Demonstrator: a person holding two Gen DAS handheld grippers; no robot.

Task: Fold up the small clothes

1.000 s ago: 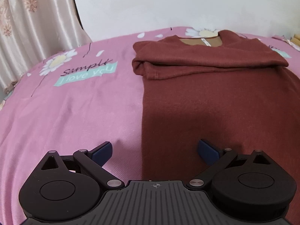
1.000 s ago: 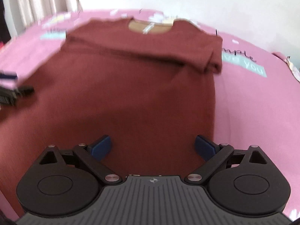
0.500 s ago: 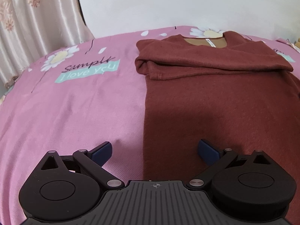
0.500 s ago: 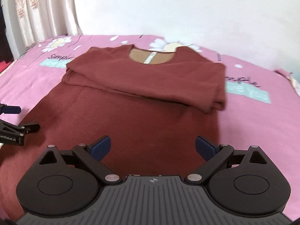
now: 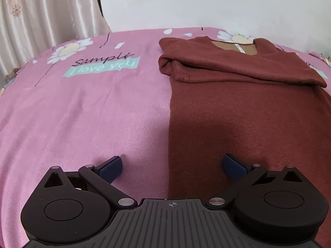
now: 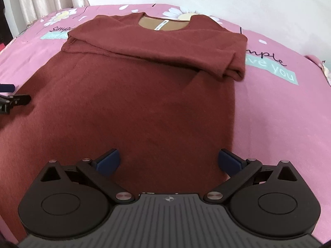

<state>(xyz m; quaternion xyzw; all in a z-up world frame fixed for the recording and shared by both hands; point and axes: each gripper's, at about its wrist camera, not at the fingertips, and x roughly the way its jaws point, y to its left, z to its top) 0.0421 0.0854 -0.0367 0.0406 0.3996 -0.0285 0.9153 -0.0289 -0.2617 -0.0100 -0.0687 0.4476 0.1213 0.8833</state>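
Observation:
A maroon sweater (image 5: 244,111) lies flat on a pink bedsheet (image 5: 86,107), neck away from me, both sleeves folded across the chest. It also shows in the right wrist view (image 6: 144,95). My left gripper (image 5: 171,168) is open and empty, straddling the sweater's left side edge near the hem. My right gripper (image 6: 168,161) is open and empty above the sweater's lower right part, its right finger near the right side edge. The left gripper's fingertips (image 6: 8,87) show at the far left of the right wrist view.
The pink bedsheet (image 6: 279,113) has daisy prints and a teal label with writing (image 5: 103,67). A patterned curtain (image 5: 41,16) hangs at the back left. A white wall (image 5: 206,2) stands behind the bed.
Both grippers have tilted or pulled back a little, so more of the sweater and wall show. The right wrist view was blurred by motion and is now steady. Both stay open.

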